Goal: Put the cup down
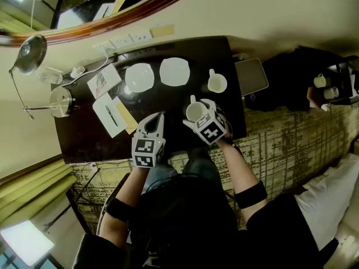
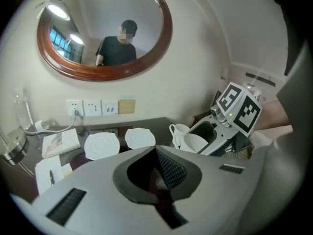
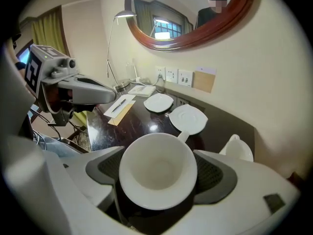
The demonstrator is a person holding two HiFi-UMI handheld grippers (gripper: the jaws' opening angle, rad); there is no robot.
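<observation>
A white cup (image 3: 157,175) stands upright between the jaws of my right gripper (image 3: 157,179), its handle pointing away toward the wall. Both pads (image 3: 213,176) press on its sides. In the head view this cup (image 1: 194,112) is over the front part of the dark table (image 1: 90,142), with the right gripper (image 1: 197,114) shut on it. Whether it rests on the table I cannot tell. My left gripper (image 1: 156,119) hovers beside it on the left, its jaws shut and empty (image 2: 159,173). The left gripper view shows the held cup (image 2: 196,142) inside the right gripper (image 2: 230,126).
A second white cup (image 1: 216,83) stands at the back right of the table. Two white saucers (image 1: 139,77) (image 1: 174,71) lie along the wall side. Papers with a pen (image 1: 110,115) and a lamp (image 1: 28,54) occupy the left. A grey tray (image 1: 251,76) sits beyond the table's right edge.
</observation>
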